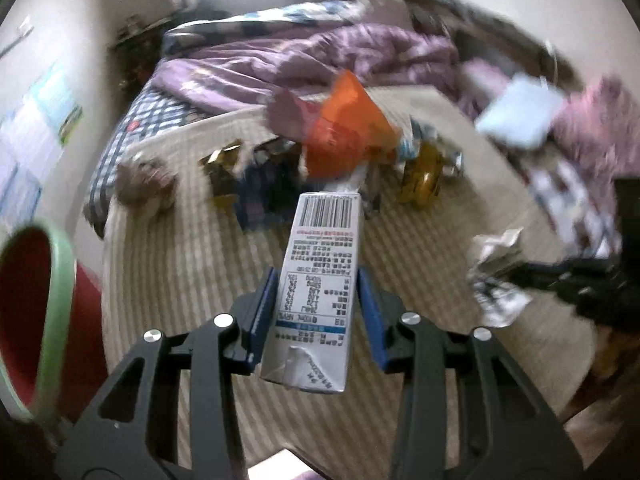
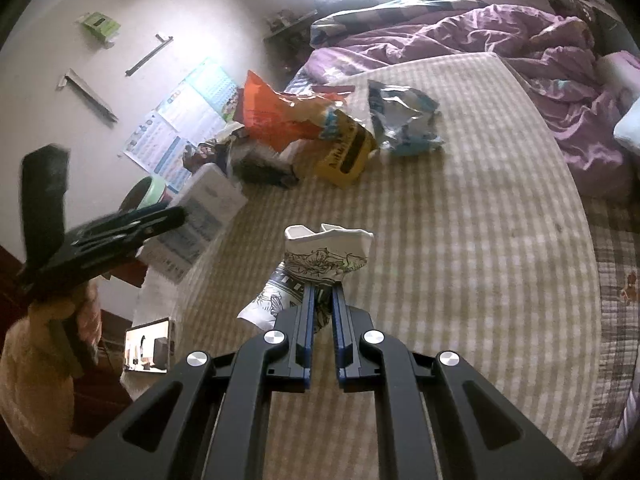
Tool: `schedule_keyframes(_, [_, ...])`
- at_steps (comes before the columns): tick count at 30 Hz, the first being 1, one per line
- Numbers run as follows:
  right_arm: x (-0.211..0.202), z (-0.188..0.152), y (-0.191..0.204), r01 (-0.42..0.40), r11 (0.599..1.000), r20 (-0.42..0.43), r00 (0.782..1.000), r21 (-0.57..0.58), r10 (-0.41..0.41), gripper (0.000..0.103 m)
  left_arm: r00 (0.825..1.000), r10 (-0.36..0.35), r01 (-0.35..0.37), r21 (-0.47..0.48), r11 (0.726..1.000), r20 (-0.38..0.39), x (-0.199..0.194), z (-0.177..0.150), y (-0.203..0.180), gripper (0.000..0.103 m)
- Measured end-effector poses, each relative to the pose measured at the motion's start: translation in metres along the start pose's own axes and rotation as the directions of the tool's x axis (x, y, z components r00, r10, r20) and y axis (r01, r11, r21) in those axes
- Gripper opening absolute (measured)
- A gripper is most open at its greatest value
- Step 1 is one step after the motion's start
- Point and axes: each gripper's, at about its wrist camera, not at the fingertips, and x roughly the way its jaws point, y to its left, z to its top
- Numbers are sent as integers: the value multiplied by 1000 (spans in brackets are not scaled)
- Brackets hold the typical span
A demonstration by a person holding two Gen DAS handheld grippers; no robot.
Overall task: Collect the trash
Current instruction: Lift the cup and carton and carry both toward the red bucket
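Left tongs (image 1: 318, 280) clamp a white barcoded carton (image 1: 316, 292); right tongs (image 2: 321, 300) pinch a crumpled flower-printed paper cup (image 2: 326, 254).

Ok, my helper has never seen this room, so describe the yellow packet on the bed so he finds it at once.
Start at the striped mattress beside the purple duvet. In the litter pile at its far end, the yellow packet lies between the orange bag and the crumpled blue-and-silver wrapper. It alone is yellow with black lettering.

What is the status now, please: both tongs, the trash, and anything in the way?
Left tongs around white carton. Right tongs shut on crushed paper cup. More wrappers remain on mattress. Bin at left, path unobstructed.
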Motion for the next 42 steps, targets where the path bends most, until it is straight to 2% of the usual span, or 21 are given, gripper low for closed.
schedule_keyframes(4, [-3,6,11,9,1000,45,999,-18,-9,8,995,32,-18,-144,989,95,-38,-14,19,39])
schedule_keyframes(7, [-4,11,25,8,999,75,997,-52,-4,8,983,76,-33,-238,971,170,-70,-23,35,39])
schedule_keyframes(11, [-1,20,46,-12,996,98,995,-93,21,8,961,158,-79,-327,942,225,-100,-33,51,39])
schedule_keyframes(15, [4,28,67,-28,991,115,992,-127,43,8,950,195,-86,-397,914,244,-117,-41,68,39])
schedule_keyframes(19, [8,32,88,-33,988,126,991,-153,53,8,948,201,-87,-406,910,246,-122,-50,73,39])
schedule_keyframes(25, [16,32,110,-34,987,135,989,-160,56,8,959,161,-60,-386,920,233,-116,-55,80,39])
schedule_keyframes(34, [19,28,135,-4,989,157,987,-147,27,8,963,114,-13,-381,924,244,-119,-65,103,39])
schedule_keyframes(42, [23,27,152,20,990,180,984,-138,5,8,965,91,2,-354,935,247,-122,-73,115,39])
